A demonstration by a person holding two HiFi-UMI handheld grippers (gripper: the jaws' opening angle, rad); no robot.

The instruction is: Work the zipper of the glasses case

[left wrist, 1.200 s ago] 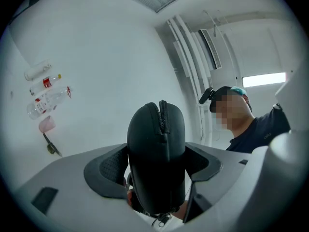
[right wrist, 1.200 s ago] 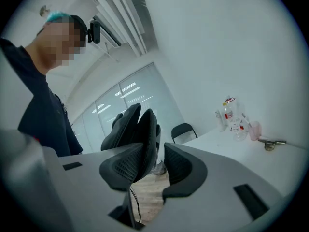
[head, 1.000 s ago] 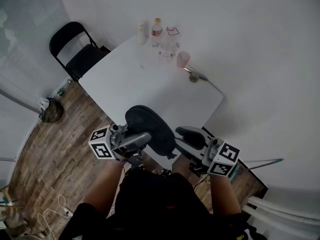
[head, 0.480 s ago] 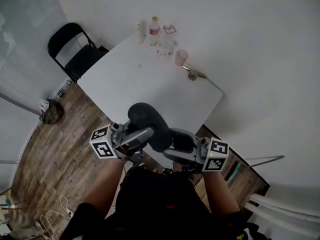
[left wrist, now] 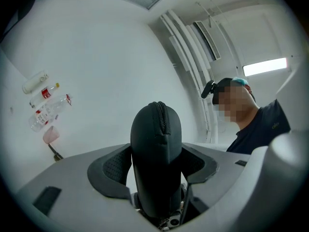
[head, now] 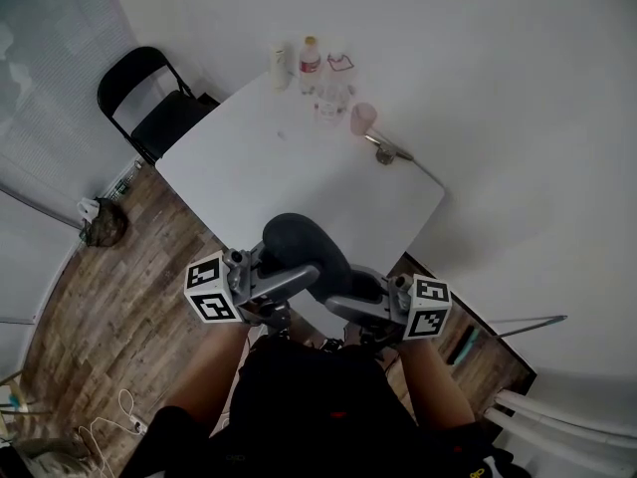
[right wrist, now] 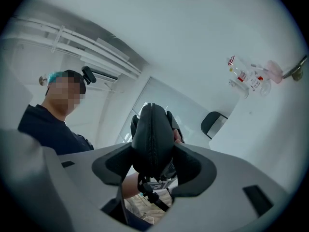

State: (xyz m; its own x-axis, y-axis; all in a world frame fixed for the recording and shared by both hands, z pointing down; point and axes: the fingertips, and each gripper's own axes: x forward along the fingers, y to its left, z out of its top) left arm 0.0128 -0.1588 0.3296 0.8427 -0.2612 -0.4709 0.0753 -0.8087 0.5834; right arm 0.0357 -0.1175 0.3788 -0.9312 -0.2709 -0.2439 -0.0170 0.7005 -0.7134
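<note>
Backdrop: white table (head: 299,167), wood floor (head: 100,307) | glasses case (head: 299,242): aloft over the table's near edge | my left gripper (left wrist: 157,158): jaws just closed in, clamped on one end | my right gripper (right wrist: 152,161): jaws just closing, pads pressing the other end, zipper seam facing it

We see a white tabletop (head: 289,182). Clustered at its far corner: white tube (head: 282,66), red-label bottle (head: 310,60), clear bottle (head: 328,98), pink cup (head: 363,118), metal object (head: 386,151) near the cup.

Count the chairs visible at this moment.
1: a black folding chair on the wooden floor beside the table's far left corner. Others may lie outside the views.
</note>
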